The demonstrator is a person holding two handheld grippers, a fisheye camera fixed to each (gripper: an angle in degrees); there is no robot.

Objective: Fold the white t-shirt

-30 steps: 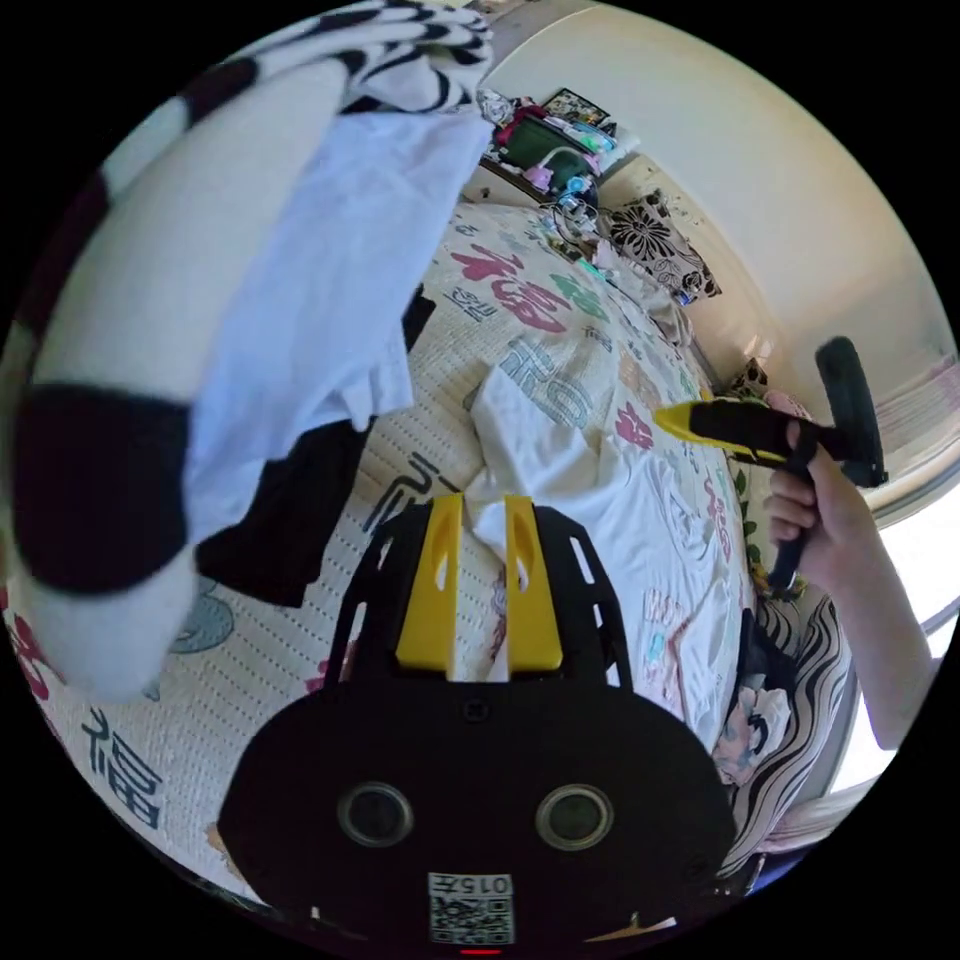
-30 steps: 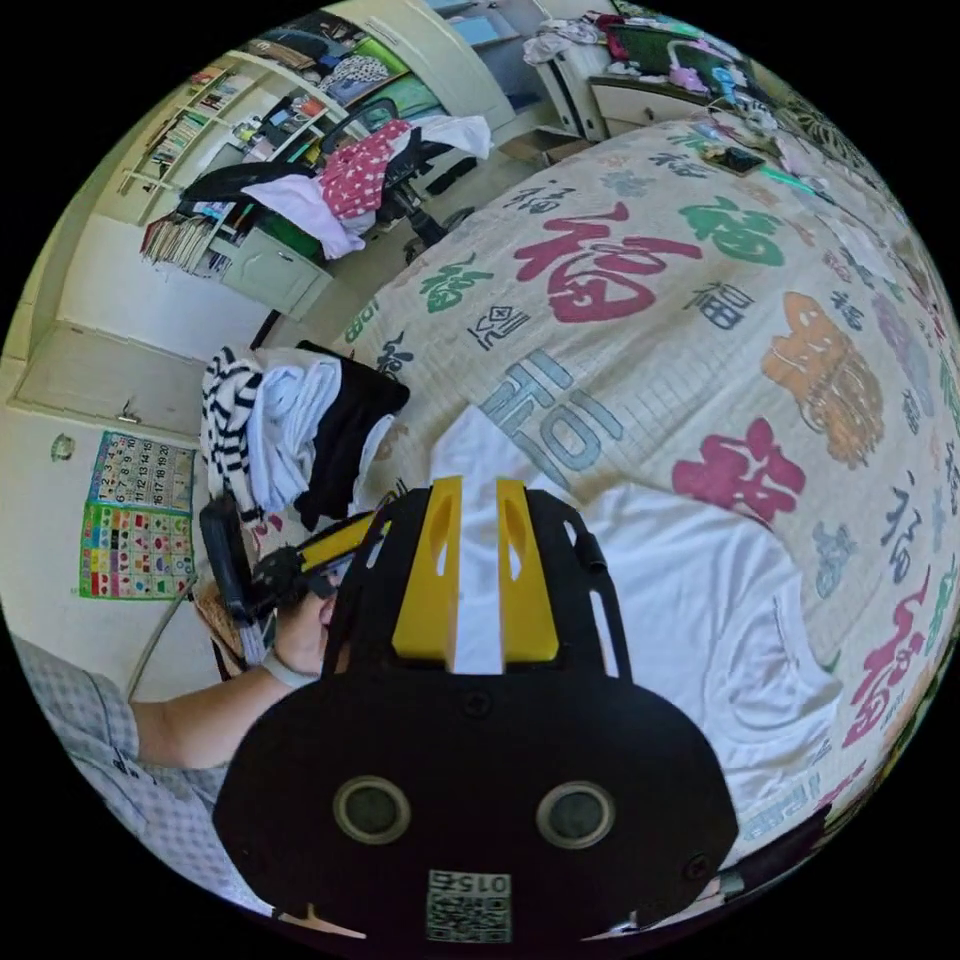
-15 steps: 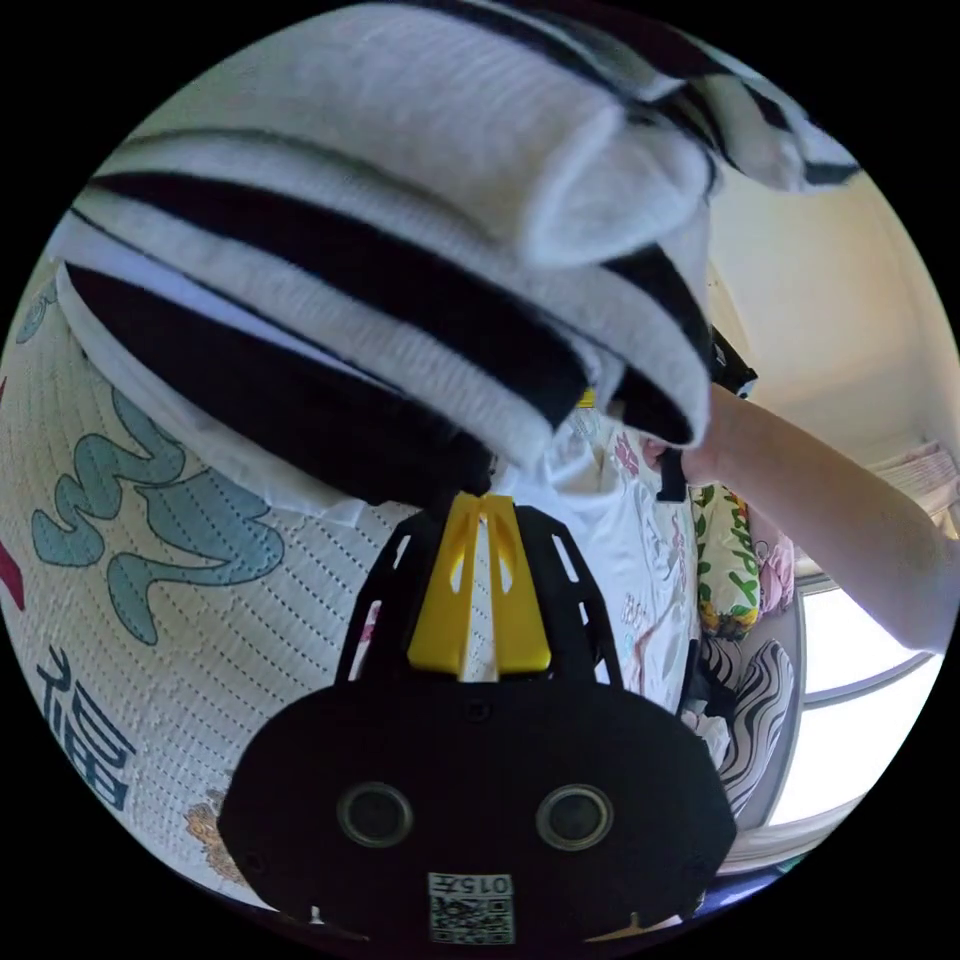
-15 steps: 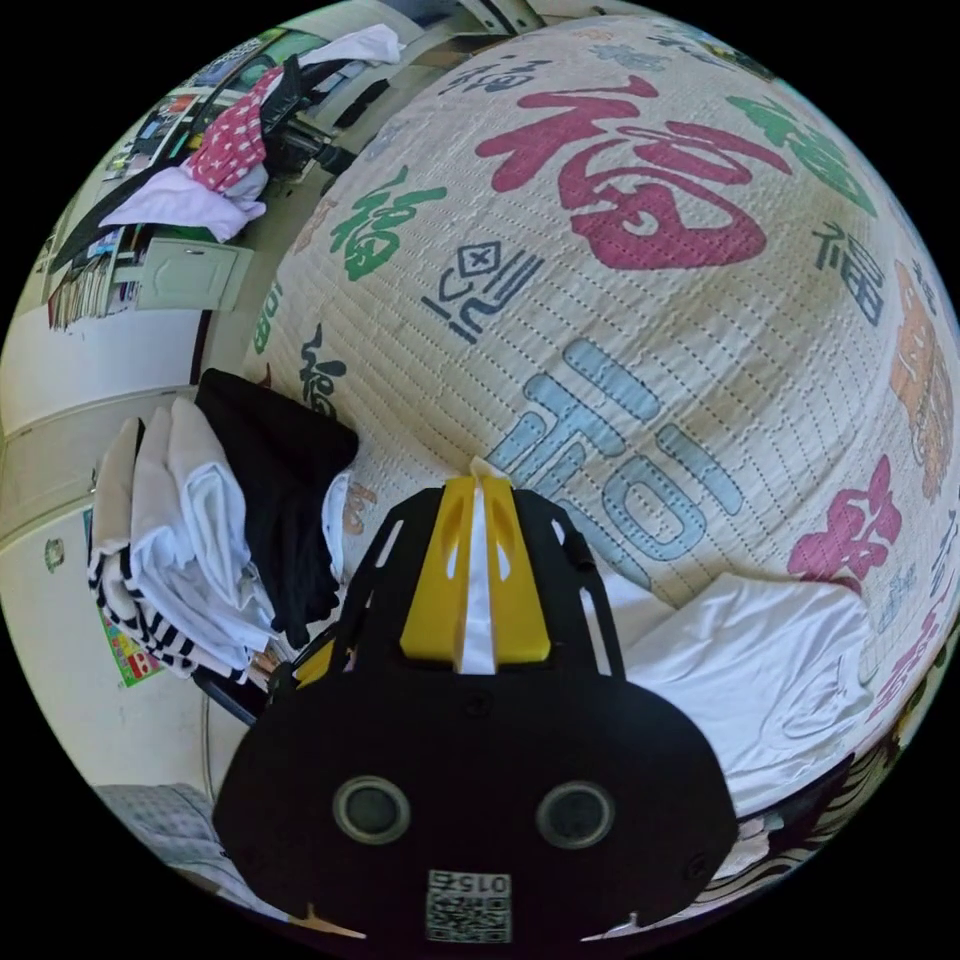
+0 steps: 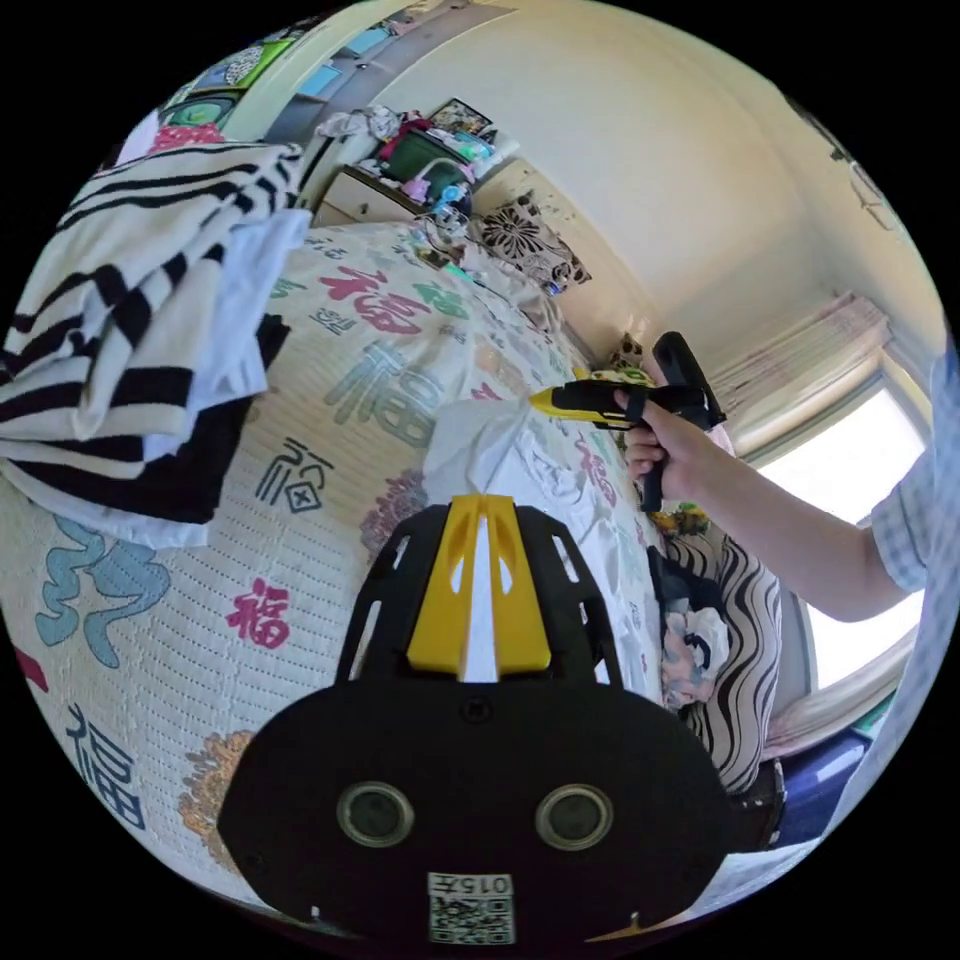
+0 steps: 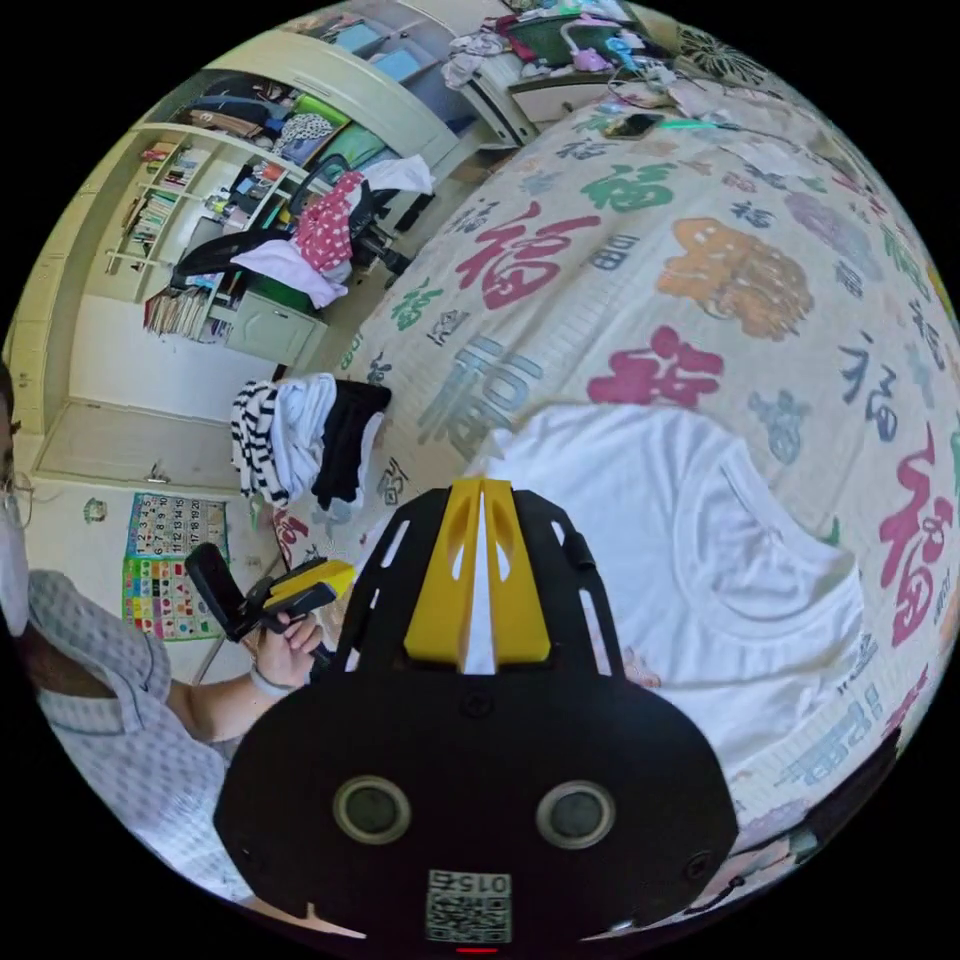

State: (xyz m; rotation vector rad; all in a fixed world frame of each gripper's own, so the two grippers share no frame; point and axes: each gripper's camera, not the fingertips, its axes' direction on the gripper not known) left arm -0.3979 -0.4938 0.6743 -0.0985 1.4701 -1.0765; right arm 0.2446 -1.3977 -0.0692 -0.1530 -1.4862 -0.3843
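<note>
Both views are lit by strong daylight. In the left gripper view the window (image 5: pixel 880 470) is overexposed to plain white. Soft shadows are cast under the clothes pile (image 5: pixel 140 330). Straight lines are bent strongly near the round fisheye borders, and black corners are left outside. Focus is kept sharp, without motion blur.

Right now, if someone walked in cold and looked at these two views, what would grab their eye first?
Probably the bedspread covered in big coloured characters, with the white t-shirt spread on it. Both grippers are shut on the shirt's edge: the left gripper and the right gripper. A pile of striped, white and black clothes sits at the bed's edge beside the shirt.
</note>
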